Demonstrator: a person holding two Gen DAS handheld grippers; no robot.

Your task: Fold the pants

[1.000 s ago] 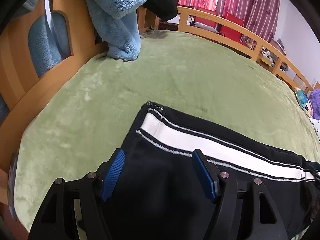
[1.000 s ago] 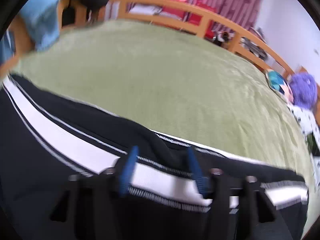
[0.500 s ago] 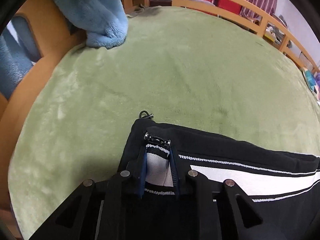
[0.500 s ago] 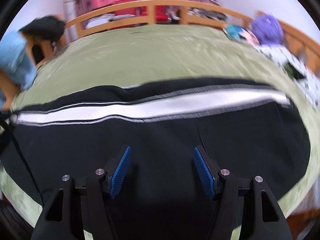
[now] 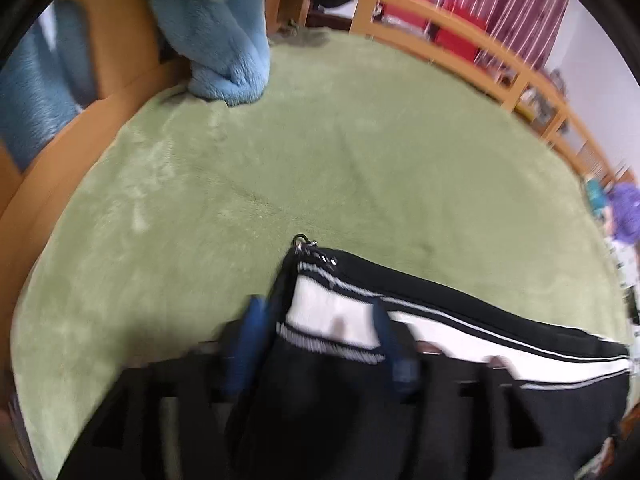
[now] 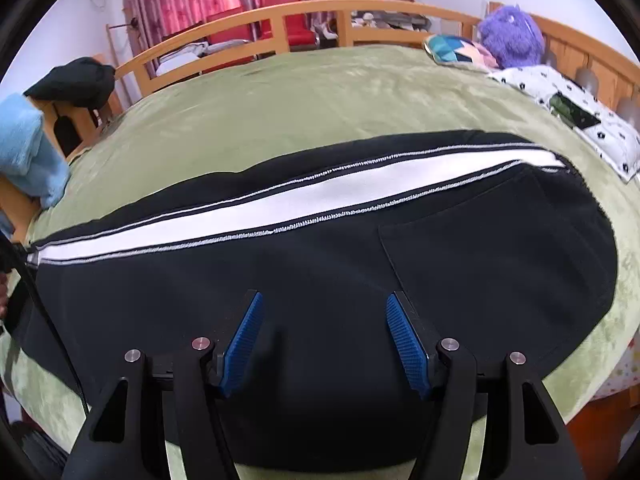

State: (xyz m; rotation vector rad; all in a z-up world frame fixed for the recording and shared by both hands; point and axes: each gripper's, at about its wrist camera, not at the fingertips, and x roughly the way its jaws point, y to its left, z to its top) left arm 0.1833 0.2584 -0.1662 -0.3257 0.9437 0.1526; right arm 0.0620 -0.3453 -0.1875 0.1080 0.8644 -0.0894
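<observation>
Both my grippers, left (image 5: 316,336) just opened off the cuff and right (image 6: 322,336) agape, hover over pants (image 6: 320,264) lying lengthwise along the bed's (image 6: 320,92) near edge.

black right gripper (image 6: 324,336), ribbed blue pads (image 6: 408,346), silver screws.

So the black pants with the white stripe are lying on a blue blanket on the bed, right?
Not quite. The black pants with the white stripe do lie on the bed, but the blanket under them is green, as the right wrist view shows. The only blue fabric is the fluffy throw hanging over the wooden bed frame.
</observation>
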